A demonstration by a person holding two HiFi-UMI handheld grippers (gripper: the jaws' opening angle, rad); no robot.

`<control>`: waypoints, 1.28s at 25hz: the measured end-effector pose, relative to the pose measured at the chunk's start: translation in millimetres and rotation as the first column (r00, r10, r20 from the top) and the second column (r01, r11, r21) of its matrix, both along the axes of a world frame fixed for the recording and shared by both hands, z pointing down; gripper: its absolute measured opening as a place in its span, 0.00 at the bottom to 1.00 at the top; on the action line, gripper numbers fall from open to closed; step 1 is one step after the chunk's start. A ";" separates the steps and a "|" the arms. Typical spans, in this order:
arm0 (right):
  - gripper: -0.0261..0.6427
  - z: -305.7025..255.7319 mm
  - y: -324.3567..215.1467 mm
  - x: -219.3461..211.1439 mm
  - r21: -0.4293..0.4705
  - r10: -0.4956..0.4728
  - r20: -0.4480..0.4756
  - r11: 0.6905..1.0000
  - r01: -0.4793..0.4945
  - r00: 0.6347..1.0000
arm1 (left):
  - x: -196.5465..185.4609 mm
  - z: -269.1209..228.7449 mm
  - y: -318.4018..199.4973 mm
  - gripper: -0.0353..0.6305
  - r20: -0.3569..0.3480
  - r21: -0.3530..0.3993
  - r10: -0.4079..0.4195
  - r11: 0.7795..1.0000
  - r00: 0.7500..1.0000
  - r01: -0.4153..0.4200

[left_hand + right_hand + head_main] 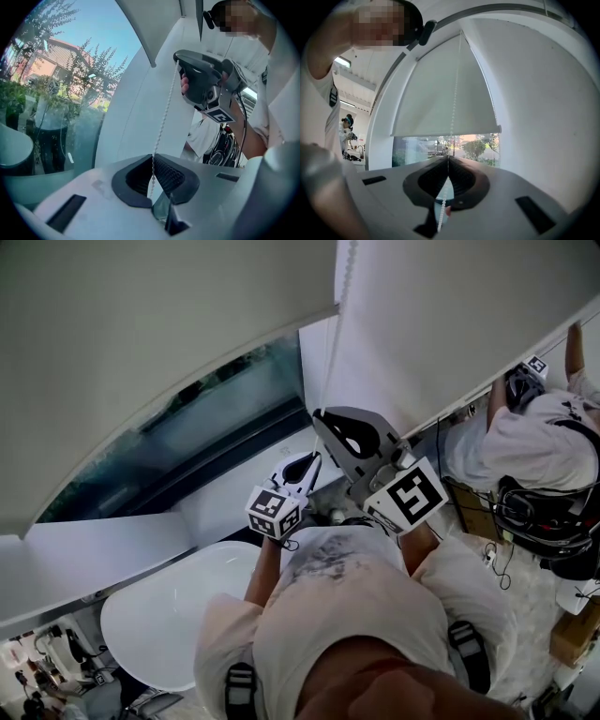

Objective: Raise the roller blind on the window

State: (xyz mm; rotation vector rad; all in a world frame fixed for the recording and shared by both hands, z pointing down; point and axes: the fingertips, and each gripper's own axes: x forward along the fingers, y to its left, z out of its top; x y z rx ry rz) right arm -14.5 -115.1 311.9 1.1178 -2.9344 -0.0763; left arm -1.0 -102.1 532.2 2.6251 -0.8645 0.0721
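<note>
Left claw point(153, 158) clamped shut on the white beaded pull cord point(163, 119). Right claw point(448, 159) likewise closed on that cord, further up. Pale fabric roller blind point(443, 93) covers the window's upper part, with glass exposed below.

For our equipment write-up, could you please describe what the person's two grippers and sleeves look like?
The left gripper and right gripper are both light grey plastic shells with black ribbed pads lining their jaws. Each carries a white cube printed with black square markers. The person wears a white short-sleeved T-shirt with black straps.
</note>
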 end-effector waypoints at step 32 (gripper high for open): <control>0.13 128.7 6.2 -7.7 -0.189 -0.003 -0.127 0.982 -0.021 0.992 | -6.7 128.7 20.5 0.08 0.132 -0.203 0.032 0.979 0.991 -0.004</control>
